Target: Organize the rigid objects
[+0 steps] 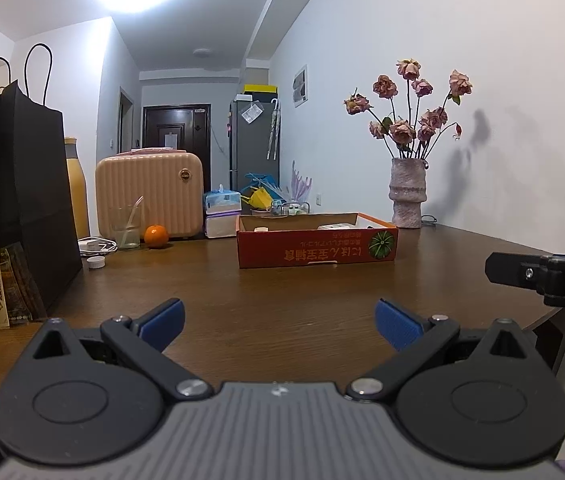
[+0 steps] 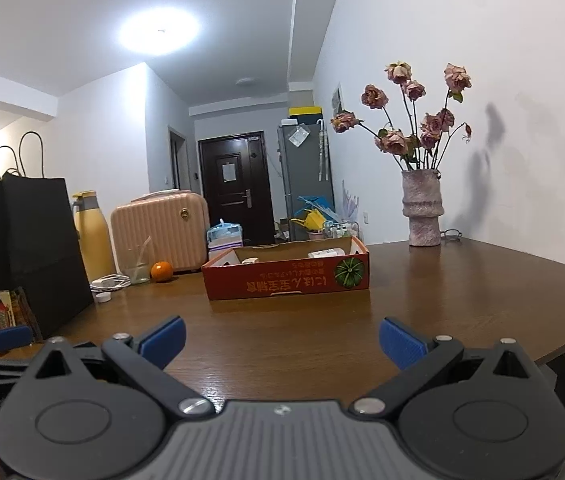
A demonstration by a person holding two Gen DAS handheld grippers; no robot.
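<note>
I hold my left gripper [image 1: 278,324] and right gripper [image 2: 282,342] low over the table [image 1: 282,300] — both spread wide, nothing between their fingers. The cardboard box [image 1: 316,246] sits at twelve o'clock, small items inside — an orange [image 1: 156,236] at ten.

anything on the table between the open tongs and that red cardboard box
Nothing visible. Both the left tongs and the right tongs are open and empty, and only bare wooden table lies between them and the red cardboard box. The orange and glass sit off to the left.
</note>
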